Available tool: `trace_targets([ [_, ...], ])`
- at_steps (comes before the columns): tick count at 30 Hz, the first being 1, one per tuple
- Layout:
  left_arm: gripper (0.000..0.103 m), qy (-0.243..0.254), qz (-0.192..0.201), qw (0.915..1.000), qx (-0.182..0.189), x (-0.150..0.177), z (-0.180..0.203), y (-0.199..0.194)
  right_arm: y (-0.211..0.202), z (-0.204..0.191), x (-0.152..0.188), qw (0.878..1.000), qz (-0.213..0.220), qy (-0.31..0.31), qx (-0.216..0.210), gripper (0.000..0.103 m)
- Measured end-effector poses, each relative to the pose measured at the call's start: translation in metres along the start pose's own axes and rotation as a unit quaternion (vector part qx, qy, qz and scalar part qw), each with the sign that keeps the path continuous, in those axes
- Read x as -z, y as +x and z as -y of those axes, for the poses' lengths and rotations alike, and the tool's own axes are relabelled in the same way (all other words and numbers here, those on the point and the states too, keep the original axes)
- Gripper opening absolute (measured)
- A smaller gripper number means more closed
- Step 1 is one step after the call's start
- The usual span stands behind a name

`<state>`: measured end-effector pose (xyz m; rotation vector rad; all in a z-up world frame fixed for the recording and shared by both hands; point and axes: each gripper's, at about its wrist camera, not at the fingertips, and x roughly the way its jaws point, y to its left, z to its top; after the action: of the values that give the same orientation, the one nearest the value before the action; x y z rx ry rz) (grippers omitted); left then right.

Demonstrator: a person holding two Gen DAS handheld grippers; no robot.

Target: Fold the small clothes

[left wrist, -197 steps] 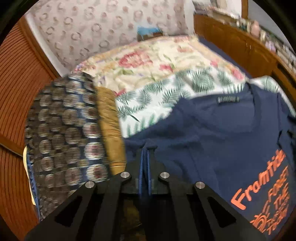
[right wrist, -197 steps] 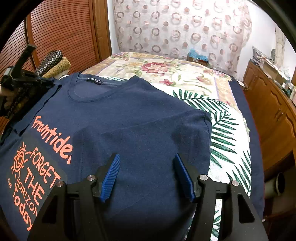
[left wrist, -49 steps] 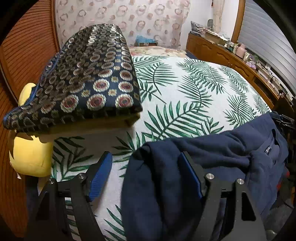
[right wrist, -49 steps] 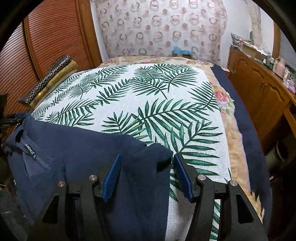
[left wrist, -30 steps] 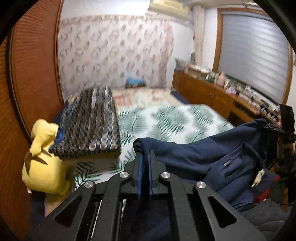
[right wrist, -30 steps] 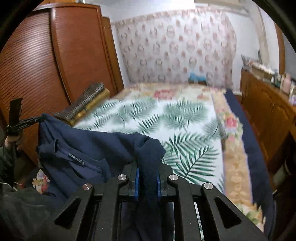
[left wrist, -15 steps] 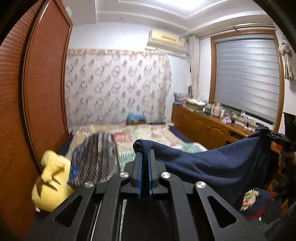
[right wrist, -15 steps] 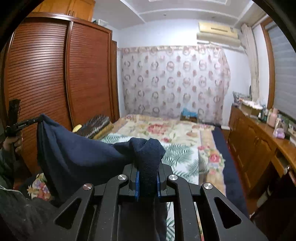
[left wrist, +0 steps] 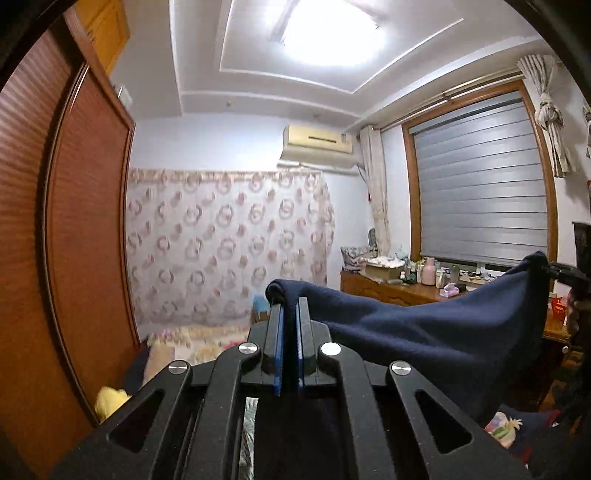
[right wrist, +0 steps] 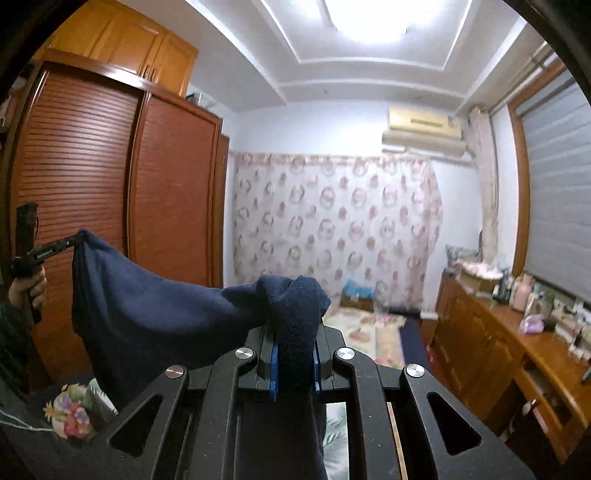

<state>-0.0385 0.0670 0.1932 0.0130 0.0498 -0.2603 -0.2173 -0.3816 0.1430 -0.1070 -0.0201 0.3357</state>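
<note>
- Basically both wrist views look level across the bedroom, ceiling light overhead, open air ahead of both tools.
- Louvred wardrobe walls off the left edge; the wooden dresser with clutter runs along the right under the slatted blind.
- Patterned curtain covers the far wall, air conditioner above it.
- Bed sits low in both views, only its floral far end visible past the tools.
- Navy T-shirt is up in the air, stretched between the two tools, top edge sagging in the middle, the rest hanging below.
- Left gripper: jaws nearly together, pinching a thin fold at one top corner; the cloth wraps over the fingertips.
- Right gripper: jaws clamped on a thicker bunch of the other corner, which bulges above the pads.
- Right view also shows the left tool at frame left, gripped by a hand, well clear of the wardrobe.
</note>
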Motion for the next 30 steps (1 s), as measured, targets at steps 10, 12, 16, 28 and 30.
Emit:
trace_targets([
  [10, 0.006, 0.014, -0.058, 0.9982, -0.007, 0.037, -0.005, 0.123, 0.082, 0.003, 0.014, 0.995, -0.075, -0.033, 0.052, 0.013],
  [12, 0.006, 0.017, -0.094, 0.9954, -0.007, 0.065, -0.008, 0.165, 0.122, 0.01, 0.031, 0.992, -0.109, -0.02, 0.059, 0.013],
  [16, 0.006, 0.014, -0.15, 0.9886, -0.012, 0.113, -0.009, 0.23, 0.19, 0.023, 0.083, 0.986, -0.16, 0.007, 0.051, 0.013],
  [28, 0.006, 0.007, -0.257, 0.9663, -0.015, 0.185, -0.009, 0.347, 0.344, 0.058, 0.158, 0.958, -0.281, 0.064, 0.017, 0.013],
  [30, 0.006, 0.006, -0.266, 0.964, -0.016, 0.191, -0.011, 0.36, 0.351, 0.065, 0.16, 0.956, -0.286, 0.069, 0.014, 0.013],
])
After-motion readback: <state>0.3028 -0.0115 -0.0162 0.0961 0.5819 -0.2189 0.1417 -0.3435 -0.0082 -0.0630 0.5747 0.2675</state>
